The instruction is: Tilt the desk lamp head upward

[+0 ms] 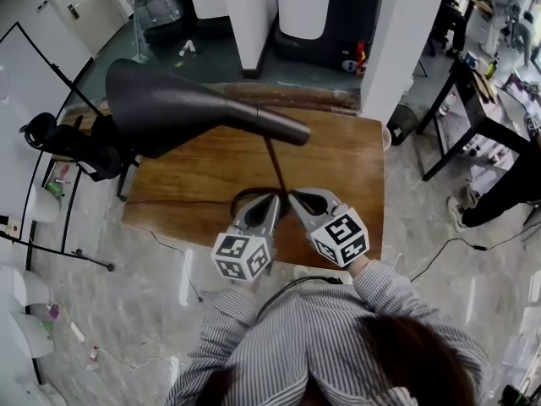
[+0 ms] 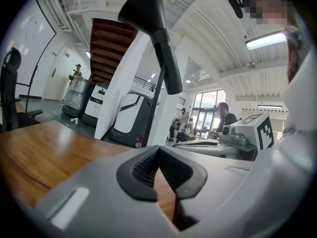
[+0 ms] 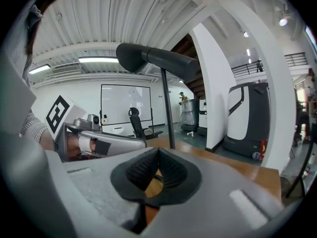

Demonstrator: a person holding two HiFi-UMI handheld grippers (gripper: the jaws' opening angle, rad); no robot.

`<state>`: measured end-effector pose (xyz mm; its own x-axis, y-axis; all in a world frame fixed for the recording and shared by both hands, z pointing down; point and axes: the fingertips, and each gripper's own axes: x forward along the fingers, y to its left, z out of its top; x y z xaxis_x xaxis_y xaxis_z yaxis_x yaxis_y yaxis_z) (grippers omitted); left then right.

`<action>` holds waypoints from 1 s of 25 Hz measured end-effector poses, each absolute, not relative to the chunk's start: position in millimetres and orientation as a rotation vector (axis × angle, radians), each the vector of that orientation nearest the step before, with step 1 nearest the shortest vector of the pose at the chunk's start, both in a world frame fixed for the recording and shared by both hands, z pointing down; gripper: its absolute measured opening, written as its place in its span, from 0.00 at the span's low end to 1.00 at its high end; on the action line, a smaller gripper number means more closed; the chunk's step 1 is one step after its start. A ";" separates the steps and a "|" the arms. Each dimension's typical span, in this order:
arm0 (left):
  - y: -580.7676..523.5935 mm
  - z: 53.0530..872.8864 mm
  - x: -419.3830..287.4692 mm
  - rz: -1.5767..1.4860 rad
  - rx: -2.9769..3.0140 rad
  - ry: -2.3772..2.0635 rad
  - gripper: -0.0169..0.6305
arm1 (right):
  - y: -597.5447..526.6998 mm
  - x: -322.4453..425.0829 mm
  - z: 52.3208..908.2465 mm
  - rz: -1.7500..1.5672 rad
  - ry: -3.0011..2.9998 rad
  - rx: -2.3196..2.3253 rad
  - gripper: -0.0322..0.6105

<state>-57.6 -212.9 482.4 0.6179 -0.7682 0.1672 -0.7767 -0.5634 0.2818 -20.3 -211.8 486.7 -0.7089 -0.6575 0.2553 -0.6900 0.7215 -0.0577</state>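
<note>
Lamp head (image 1: pixel 177 108) looms over table (image 1: pixel 338 163), stem (image 1: pixel 274 163) just ahead. Left claw (image 1: pixel 275 200), right claw (image 1: pixel 295 197) both closed, empty, side by side. Chair (image 1: pixel 72 142) off table's left edge; pillar (image 1: pixel 401 41) behind.

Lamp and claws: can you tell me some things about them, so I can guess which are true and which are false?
1. The lamp stands on a wooden table. True.
2. The left claw is grabbing the lamp. False: it is shut on nothing, low over the table.
3. The right claw is shut and empty. True.
4. The lamp is white. False: it is dark.
</note>
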 end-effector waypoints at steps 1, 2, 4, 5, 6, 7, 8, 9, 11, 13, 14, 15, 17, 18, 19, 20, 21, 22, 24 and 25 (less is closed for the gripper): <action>-213.2 483.1 -56.6 0.039 2.516 -1.244 0.04 | -211.1 -20.4 487.0 0.216 -2.710 1.071 0.05; -213.7 484.0 -55.9 0.042 2.513 -1.244 0.04 | -210.4 -20.9 487.5 0.211 -2.710 1.066 0.05; -215.0 486.3 -56.5 0.045 2.507 -1.244 0.03 | -209.9 -23.7 488.5 0.206 -2.709 1.054 0.05; -215.7 487.3 -57.1 0.043 2.500 -1.241 0.04 | -210.2 -25.2 488.6 0.208 -2.709 1.050 0.05; -216.3 487.9 -57.0 0.041 2.493 -1.237 0.03 | -210.7 -26.1 488.1 0.214 -2.710 1.047 0.05; -216.7 488.2 -56.4 0.041 2.488 -1.233 0.03 | -211.4 -26.2 487.2 0.221 -2.713 1.047 0.05; -216.9 488.6 -55.3 0.045 2.486 -1.232 0.03 | -212.1 -25.7 486.1 0.228 -2.715 1.049 0.05; -217.1 489.3 -54.2 0.050 2.485 -1.232 0.03 | -212.7 -25.0 485.2 0.234 -2.718 1.050 0.05; -218.0 491.6 -52.7 0.055 2.481 -1.230 0.03 | -214.0 -24.1 484.5 0.242 -2.721 1.053 0.05; -219.3 493.5 -51.3 0.051 2.473 -1.223 0.03 | -215.8 -23.3 484.6 0.247 -2.721 1.060 0.05; -219.9 494.2 -50.8 0.051 2.472 -1.222 0.03 | -216.8 -22.9 484.8 0.249 -2.721 1.063 0.05; -220.4 494.7 -50.5 0.052 2.472 -1.223 0.03 | -217.6 -22.6 485.0 0.250 -2.722 1.065 0.05; -221.3 495.9 -50.3 0.057 2.475 -1.228 0.03 | -218.3 -22.5 485.0 0.252 -2.725 1.065 0.05; -221.7 496.6 -50.1 0.060 2.475 -1.229 0.03 | -218.4 -22.5 484.9 0.252 -2.727 1.065 0.05; -222.0 497.2 -49.6 0.062 2.476 -1.230 0.03 | -218.7 -22.4 484.9 0.252 -2.728 1.063 0.05; -222.5 497.5 -48.8 0.064 2.476 -1.231 0.03 | -219.1 -22.2 485.1 0.251 -2.728 1.061 0.05; -223.0 497.8 -48.0 0.065 2.477 -1.231 0.03 | -219.7 -21.8 485.4 0.249 -2.727 1.060 0.05; -223.6 498.0 -47.5 0.066 2.477 -1.230 0.03 | -220.3 -21.6 485.7 0.248 -2.725 1.060 0.05; -224.8 498.7 -47.9 0.067 2.476 -1.231 0.03 | -221.6 -22.0 486.1 0.251 -2.726 1.062 0.05; -225.5 499.1 -48.3 0.067 2.474 -1.231 0.03 | -222.1 -22.3 486.4 0.254 -2.727 1.063 0.05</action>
<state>-48.3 -225.5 499.1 0.6164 -0.7600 0.2060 -0.7778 -0.5471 0.3092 -22.3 -222.1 486.4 -0.7200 -0.6474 0.2500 -0.6825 0.7259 -0.0858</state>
